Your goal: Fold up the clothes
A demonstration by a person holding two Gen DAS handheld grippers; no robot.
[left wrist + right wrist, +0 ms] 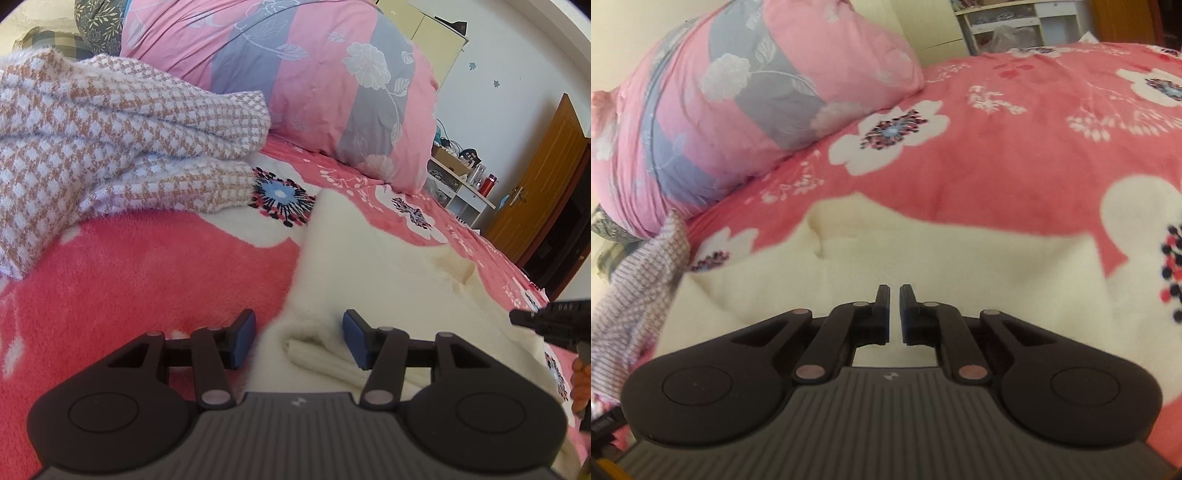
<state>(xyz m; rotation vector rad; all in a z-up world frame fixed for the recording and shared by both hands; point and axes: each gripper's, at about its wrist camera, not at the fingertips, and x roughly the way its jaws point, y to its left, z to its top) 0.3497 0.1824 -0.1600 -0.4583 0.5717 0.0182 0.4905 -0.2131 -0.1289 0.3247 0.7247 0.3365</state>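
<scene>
- Left tongs [299, 338] stand half open at the bottom centre of the left view, pads [243, 339] either side of a rolled edge of the cream garment [369, 266] without pressing it.
- Right tongs [894, 314] are nearly closed (only a thin slit), nothing between them, over the same garment.
- The garment lies spread on the pink blanket [147, 277] of the bed.
- A checked knit [110, 129] sits upper left; a quilt [295, 74] is behind it.
</scene>
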